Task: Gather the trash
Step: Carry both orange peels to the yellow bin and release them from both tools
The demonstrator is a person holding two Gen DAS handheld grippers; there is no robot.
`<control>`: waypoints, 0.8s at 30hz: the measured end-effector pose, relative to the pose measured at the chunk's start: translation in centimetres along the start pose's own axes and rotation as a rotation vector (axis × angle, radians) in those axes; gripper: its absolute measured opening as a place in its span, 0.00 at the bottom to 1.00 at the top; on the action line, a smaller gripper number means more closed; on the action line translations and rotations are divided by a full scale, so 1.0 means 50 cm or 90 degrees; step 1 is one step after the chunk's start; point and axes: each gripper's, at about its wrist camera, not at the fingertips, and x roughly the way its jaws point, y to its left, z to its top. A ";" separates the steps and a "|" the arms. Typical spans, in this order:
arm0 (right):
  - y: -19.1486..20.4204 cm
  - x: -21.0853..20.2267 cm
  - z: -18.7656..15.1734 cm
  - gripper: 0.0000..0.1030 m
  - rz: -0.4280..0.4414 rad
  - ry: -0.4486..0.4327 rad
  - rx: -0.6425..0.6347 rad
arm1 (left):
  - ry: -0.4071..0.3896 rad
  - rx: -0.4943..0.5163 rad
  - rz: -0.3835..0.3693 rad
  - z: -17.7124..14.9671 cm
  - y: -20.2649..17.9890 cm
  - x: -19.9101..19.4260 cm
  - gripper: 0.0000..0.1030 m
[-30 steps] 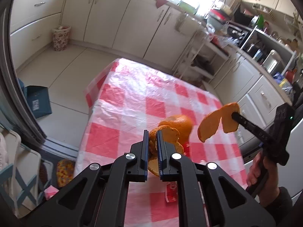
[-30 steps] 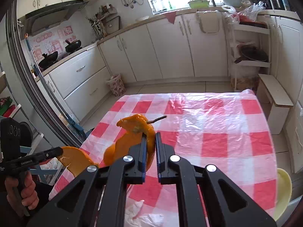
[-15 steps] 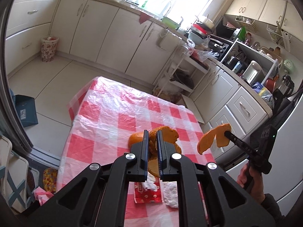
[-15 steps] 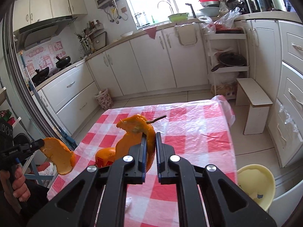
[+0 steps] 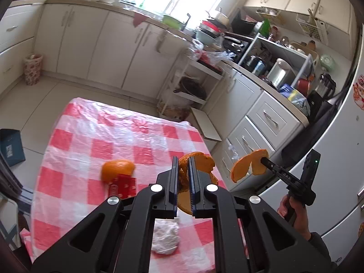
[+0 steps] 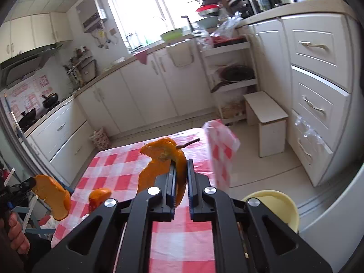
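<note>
The left gripper (image 5: 182, 161) is pinching a curled orange peel (image 5: 200, 162) between nearly closed jaws, above the checked tablecloth (image 5: 113, 136). The right gripper (image 6: 180, 165) is clamping a second peel with a stem (image 6: 159, 159), which is projecting up and left beyond its jaw tips.
</note>
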 end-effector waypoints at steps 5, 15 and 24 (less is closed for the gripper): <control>-0.068 0.000 0.004 0.09 -0.054 0.016 0.011 | 0.021 0.021 -0.026 -0.009 -0.070 0.054 0.08; -0.198 0.069 -0.023 0.09 -0.158 0.091 0.036 | 0.082 0.057 -0.069 -0.039 -0.225 0.245 0.08; -0.297 0.093 -0.043 0.30 -0.176 0.154 0.134 | 0.156 0.106 -0.075 -0.110 -0.353 0.439 0.08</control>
